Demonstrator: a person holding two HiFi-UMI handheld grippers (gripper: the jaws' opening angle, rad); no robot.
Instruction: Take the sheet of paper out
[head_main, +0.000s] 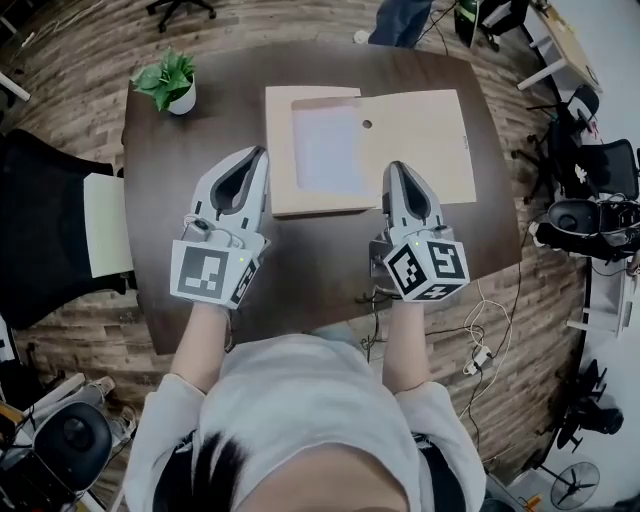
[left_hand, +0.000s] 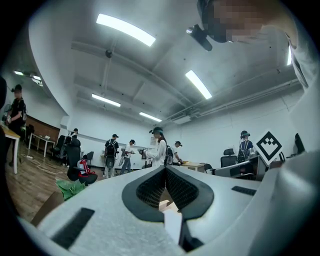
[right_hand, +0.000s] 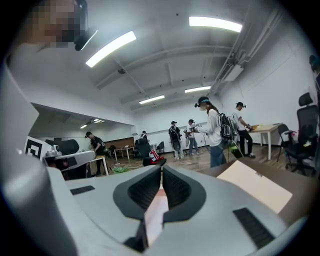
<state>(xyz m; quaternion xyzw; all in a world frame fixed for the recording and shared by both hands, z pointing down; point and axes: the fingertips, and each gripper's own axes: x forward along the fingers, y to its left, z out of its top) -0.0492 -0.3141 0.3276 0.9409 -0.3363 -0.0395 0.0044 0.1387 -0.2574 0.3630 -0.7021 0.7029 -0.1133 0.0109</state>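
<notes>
My left gripper (head_main: 257, 156): fingers pressed together, empty; envelope (head_main: 425, 130) just right of tips. My right gripper (head_main: 398, 168): fingers together, empty, above envelope's near edge. Sheet (head_main: 325, 148) ahead, between both.

Wht sheet (head_main: 327, 148), flat, in open tan folder (head_main: 425, 135)

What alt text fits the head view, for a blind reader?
Seen from above, a person holds a left gripper and a right gripper over a dark table, both pointing toward an open tan folder with a sheet of paper inside. A potted plant stands at the table's far left corner.
</notes>
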